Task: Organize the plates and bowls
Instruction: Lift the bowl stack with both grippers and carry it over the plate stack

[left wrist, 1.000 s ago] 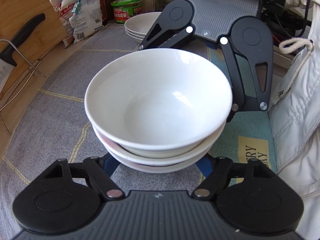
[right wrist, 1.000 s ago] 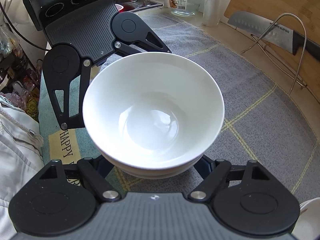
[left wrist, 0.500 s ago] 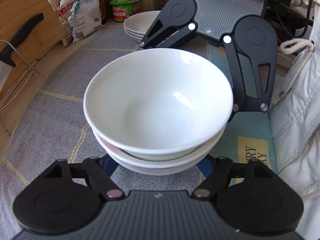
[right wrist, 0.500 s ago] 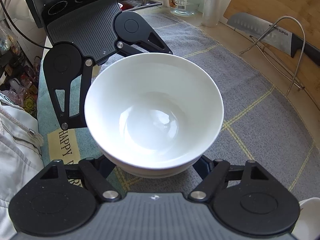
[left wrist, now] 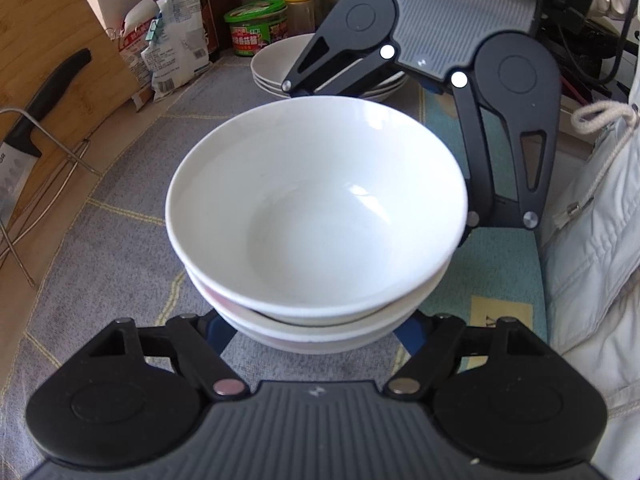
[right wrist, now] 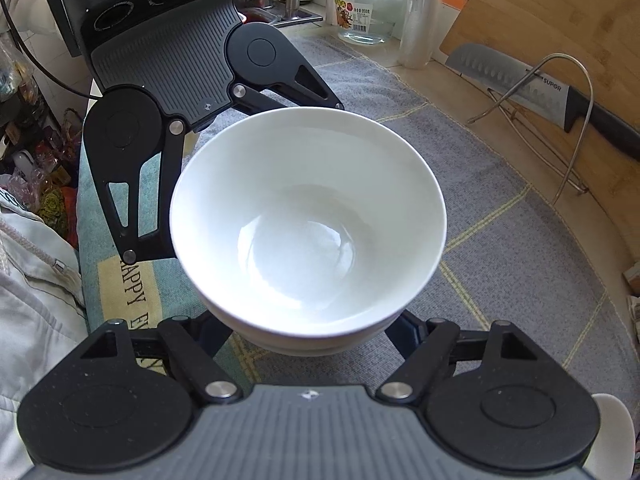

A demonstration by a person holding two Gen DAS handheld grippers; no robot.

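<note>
A stack of white bowls [left wrist: 316, 216] stands on the grey cloth between my two grippers, and it also fills the right wrist view [right wrist: 308, 224]. My left gripper [left wrist: 316, 332] is wide open with its blue fingers on either side of the stack's base. My right gripper [right wrist: 308, 336] faces it from the opposite side, also wide open around the base. The fingertips of both are hidden under the bowls, so contact cannot be judged. A stack of white plates [left wrist: 280, 64] sits behind the right gripper's body [left wrist: 440, 60].
A wooden cutting board [left wrist: 52, 52] and a knife [right wrist: 540, 92] on a wire rack [right wrist: 568, 136] stand along the wall. Packets, jars and a green tub [left wrist: 256, 28] crowd the far end. A glass jar [right wrist: 366, 8] stands by the sink. Another white dish [right wrist: 612, 436] shows low right.
Both grippers and the bowl stack appear to have risen slightly, the surroundings shifting a little. Jaw openings look unchanged.
</note>
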